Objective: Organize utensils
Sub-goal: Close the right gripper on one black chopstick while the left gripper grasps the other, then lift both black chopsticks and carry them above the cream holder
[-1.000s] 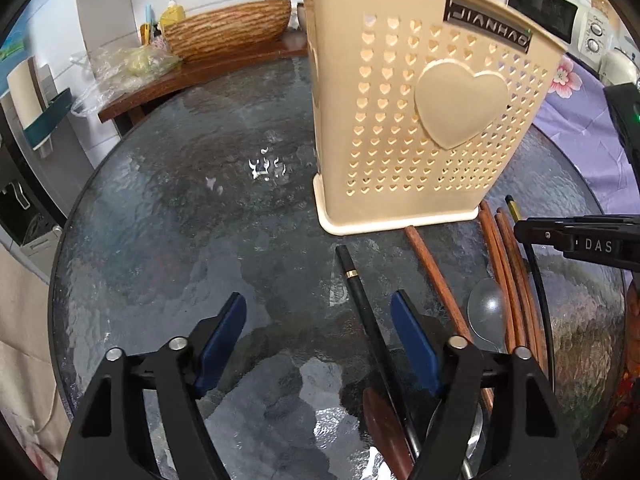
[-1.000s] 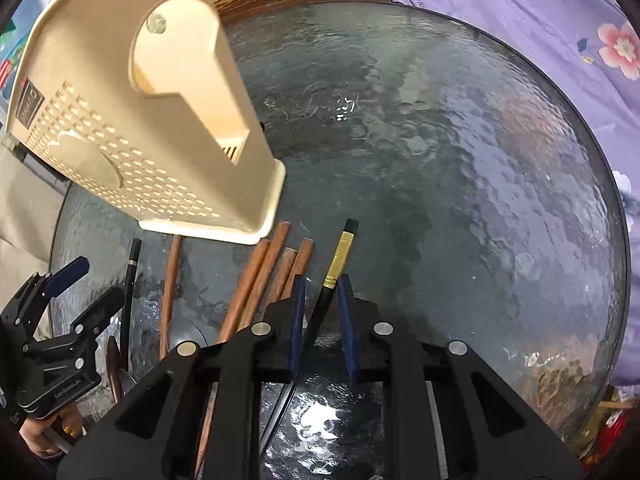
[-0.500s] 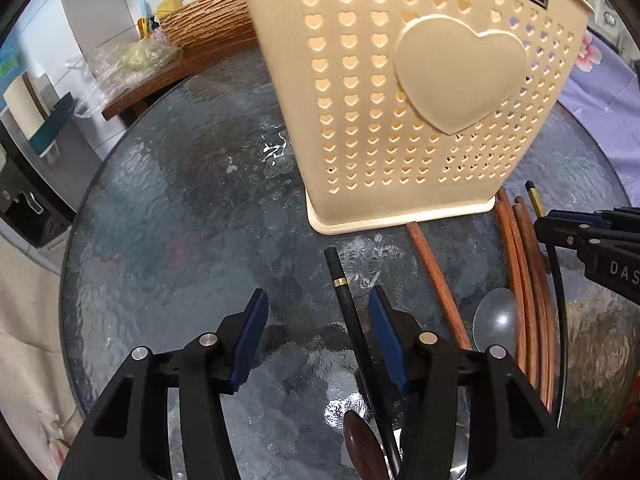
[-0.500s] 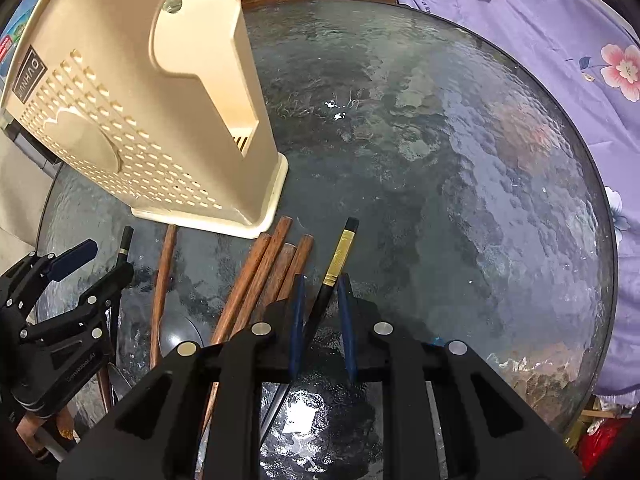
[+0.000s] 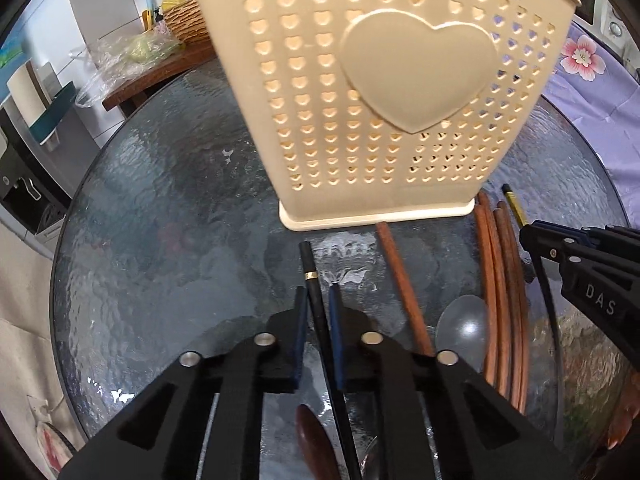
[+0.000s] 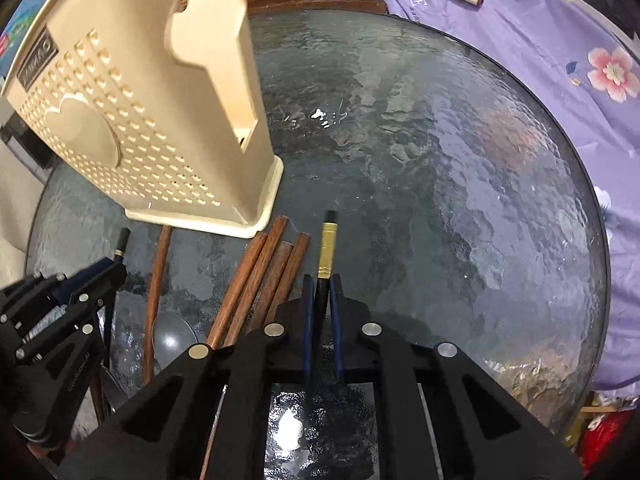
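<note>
A cream perforated utensil holder with a heart stands on the round glass table; it also shows in the right wrist view. My left gripper is shut on a black chopstick with a thin gold ring. My right gripper is shut on a black chopstick with a wide gold band. Several brown wooden chopsticks lie between the two, and one more lies apart. A metal spoon lies beside them.
The glass table is dark and textured. A purple floral cloth lies beyond its right rim. A woven basket and plastic bags sit on a wooden shelf behind. A brown spoon bowl lies under my left gripper.
My left gripper has moved forward and closed from wide open onto the thin-ringed black chopstick. My right gripper stays shut on its chopstick and has edged closer to the holder.
</note>
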Demonstrator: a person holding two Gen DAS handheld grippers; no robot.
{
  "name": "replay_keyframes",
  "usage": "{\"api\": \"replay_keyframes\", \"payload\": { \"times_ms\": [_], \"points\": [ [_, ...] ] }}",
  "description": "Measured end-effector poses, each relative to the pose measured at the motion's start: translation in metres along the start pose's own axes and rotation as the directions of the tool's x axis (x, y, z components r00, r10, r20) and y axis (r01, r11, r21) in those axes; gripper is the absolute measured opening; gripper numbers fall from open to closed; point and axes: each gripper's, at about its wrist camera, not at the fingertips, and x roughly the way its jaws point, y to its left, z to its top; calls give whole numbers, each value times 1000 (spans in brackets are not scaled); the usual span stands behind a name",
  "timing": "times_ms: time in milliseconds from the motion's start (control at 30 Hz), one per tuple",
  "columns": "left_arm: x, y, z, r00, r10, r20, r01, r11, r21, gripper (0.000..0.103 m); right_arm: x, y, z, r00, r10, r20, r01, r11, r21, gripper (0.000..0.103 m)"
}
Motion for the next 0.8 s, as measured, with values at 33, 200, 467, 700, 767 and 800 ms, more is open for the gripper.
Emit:
{"api": "replay_keyframes", "payload": {
  "times_ms": [33, 200, 467, 700, 767, 800],
  "points": [
    [0, -2, 0, 1000, 4, 3, -4, 1000, -4, 9, -2, -3, -3, 1000, 7, 5, -7, 1000, 7, 8],
    [0, 1, 2, 1000, -12, 4, 12, 999, -30, 8, -6, -14, -7, 999, 22, 32, -23, 999, 26, 7],
    [-8, 16, 5, 993, -106, 49, 110, 990, -88, 8, -25, -36, -22, 981, 137, 134, -149, 985, 82, 7],
    [-47, 29, 11, 974, -161, 160, 179, 978, -105, 7, -70, -48, -31, 934, 232, 271, -252, 967, 43, 7],
    [-63, 28, 11, 965, -171, 198, 194, 976, -99, 7, -85, -49, -33, 917, 251, 310, -272, 962, 25, 7],
    [-71, 28, 10, 960, -176, 218, 200, 976, -92, 7, -97, -49, -36, 902, 271, 337, -291, 957, 9, 7]
  ]
}}
